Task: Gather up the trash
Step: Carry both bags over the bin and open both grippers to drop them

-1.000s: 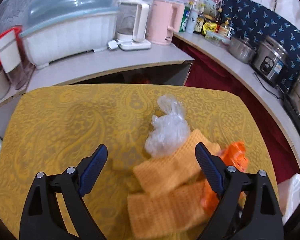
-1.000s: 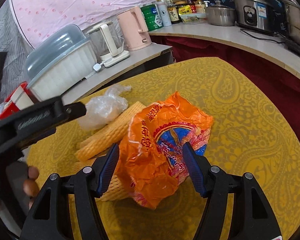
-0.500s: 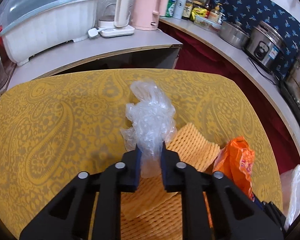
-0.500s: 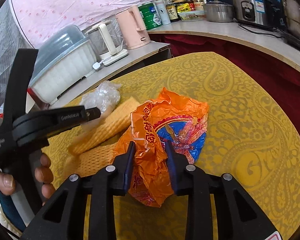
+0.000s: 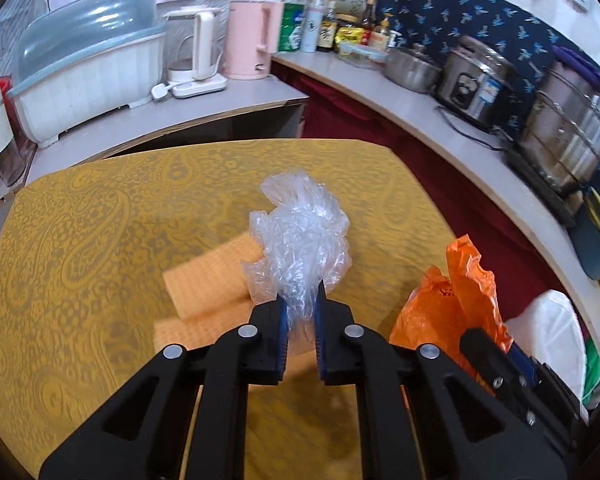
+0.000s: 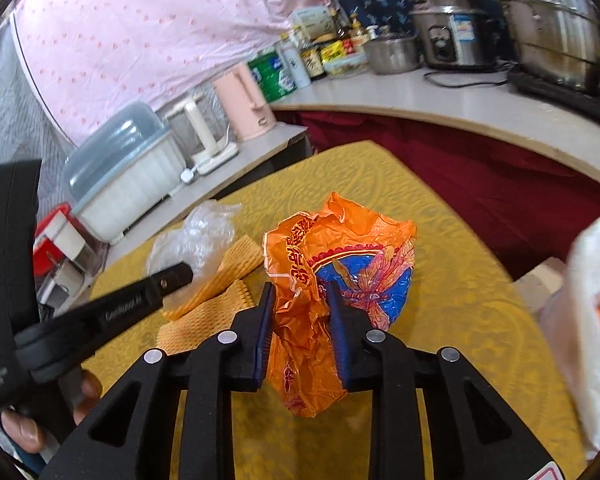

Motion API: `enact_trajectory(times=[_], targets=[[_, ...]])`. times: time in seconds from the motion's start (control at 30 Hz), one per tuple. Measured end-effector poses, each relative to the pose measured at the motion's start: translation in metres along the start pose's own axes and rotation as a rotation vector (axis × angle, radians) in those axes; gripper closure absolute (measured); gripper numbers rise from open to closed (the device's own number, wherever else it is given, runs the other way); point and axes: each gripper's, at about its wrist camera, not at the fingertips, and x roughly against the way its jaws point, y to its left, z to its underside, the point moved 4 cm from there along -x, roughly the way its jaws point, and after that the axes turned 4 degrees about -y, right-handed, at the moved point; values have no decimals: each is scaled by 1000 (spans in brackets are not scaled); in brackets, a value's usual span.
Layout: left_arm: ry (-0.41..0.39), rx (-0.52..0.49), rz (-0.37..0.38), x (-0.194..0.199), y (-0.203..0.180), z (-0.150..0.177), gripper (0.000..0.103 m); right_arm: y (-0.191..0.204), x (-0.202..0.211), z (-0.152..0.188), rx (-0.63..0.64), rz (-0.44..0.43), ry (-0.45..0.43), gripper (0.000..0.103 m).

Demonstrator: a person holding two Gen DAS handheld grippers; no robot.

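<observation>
A crumpled clear plastic bag [image 5: 300,232] is pinched between the blue pads of my left gripper [image 5: 300,304], whose jaws are still closing, and it hangs above the yellow table [image 5: 80,240]. My right gripper [image 6: 300,296], jaws also closing, presses on an orange snack wrapper [image 6: 352,256] and holds it off the table. In the right wrist view the left gripper [image 6: 176,276] and the clear bag [image 6: 204,232] show at the left. In the left wrist view the orange wrapper [image 5: 456,292] shows at the right. Yellow foam netting [image 5: 208,280] lies on the table under both.
A white plastic bag [image 6: 592,320] hangs just off the table's right edge. Behind the table, a counter carries a white lidded dish box [image 5: 88,76], a pink kettle [image 5: 252,40], a rice cooker [image 5: 476,80] and steel pots [image 5: 568,128]. A hand [image 6: 24,432] holds the left gripper.
Both grippers went from open to closed, the left on the clear bag and the right on the orange wrapper. Both then lifted their loads and moved right, toward the white bag.
</observation>
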Motion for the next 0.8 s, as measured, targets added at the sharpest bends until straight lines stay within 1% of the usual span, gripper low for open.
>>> enact_trajectory(times=[0.27, 0.5, 0.8], targets=[[-27, -45, 63, 51, -61, 20, 93, -44, 69, -11, -51, 33, -80, 79], [-32, -93, 110, 78, -112, 38, 93, -90, 125, -15, -106, 77, -147, 79], [-39, -164, 160, 104, -174, 62, 93, -137, 179, -13, -157, 122, -209, 79]])
